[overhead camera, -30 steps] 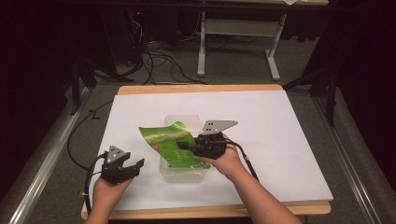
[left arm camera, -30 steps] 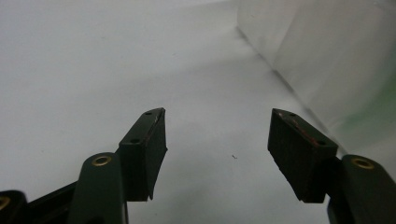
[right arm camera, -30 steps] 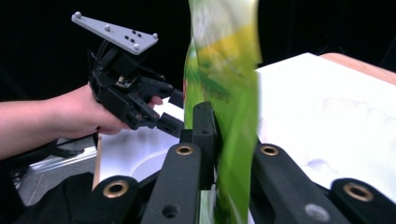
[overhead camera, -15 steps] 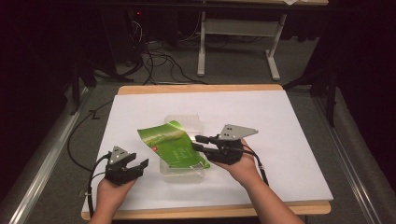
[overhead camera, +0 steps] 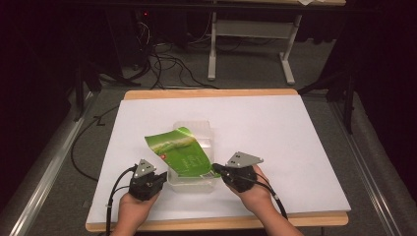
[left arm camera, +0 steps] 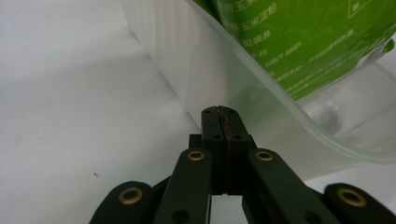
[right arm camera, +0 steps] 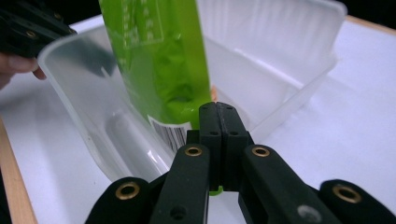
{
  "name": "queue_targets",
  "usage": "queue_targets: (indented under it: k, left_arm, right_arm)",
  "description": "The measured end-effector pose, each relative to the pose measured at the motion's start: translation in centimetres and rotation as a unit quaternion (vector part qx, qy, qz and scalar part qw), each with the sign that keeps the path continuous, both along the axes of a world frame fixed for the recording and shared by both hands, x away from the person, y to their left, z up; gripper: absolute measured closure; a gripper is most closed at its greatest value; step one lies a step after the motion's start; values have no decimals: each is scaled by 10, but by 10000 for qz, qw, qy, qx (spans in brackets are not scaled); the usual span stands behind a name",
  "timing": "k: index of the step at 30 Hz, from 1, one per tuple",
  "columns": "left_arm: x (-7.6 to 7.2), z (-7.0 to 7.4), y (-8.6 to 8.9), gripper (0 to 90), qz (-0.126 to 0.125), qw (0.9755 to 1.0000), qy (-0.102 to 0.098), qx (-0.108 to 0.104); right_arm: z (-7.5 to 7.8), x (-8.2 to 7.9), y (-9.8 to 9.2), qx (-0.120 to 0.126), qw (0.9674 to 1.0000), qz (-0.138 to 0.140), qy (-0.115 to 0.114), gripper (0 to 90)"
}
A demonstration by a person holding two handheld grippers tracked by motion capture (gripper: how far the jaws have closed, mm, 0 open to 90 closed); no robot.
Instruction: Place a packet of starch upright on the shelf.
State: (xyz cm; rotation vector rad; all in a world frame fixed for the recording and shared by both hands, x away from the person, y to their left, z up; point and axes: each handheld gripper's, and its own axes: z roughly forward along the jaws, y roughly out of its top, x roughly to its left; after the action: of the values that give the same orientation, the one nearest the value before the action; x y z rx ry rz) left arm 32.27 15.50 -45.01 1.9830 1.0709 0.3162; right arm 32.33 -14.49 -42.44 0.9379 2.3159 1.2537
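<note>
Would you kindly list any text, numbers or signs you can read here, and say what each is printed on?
"GB/T 8885": white print on the flat green plastic pouch lying in the clear plastic tub, left gripper view.
Chinese characters above it: cut off and blurred, not readable.
Barcode on the pouch's white patch, right gripper view: digits unreadable.
White print on the pouch, high view: too small.

green pouch [left arm camera: 299, 42]: "GB/T 8885", Chinese print beside it | barcode [right arm camera: 168, 133]: digits unreadable
</note>
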Motion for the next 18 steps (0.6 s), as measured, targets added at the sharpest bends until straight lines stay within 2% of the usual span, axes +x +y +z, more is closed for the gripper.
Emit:
queue_targets:
  k: [3,6,9,12,14,16,18]
  left_arm:
    - [1,-1,1,900,8,10000,10,-71]
    - [1,-1,1,900,11,10000,24,-92]
    - [1,-1,2,900,19,10000,12,-75]
    - [2,-1,2,900,14,10000,27,-78]
    - [2,-1,2,900,20,10000,24,-73]
    - [2,-1,2,894,25,10000,11,-65]
    - [2,-1,2,888,33,10000,3,-82]
  right_arm:
    - [-3,4,8,21,9999,71,72,900]
    - [-9,9,22,-66,9997,212,126,900]
    - [-16,10,33,-245,9994,218,117,900]
    - [-15,13,29,-115,9993,266,217,900]
    - [-9,10,24,-33,9996,255,117,900]
    - [3,7,15,208,9997,155,22,900]
    - [15,6,8,479,9987,117,-89,834]
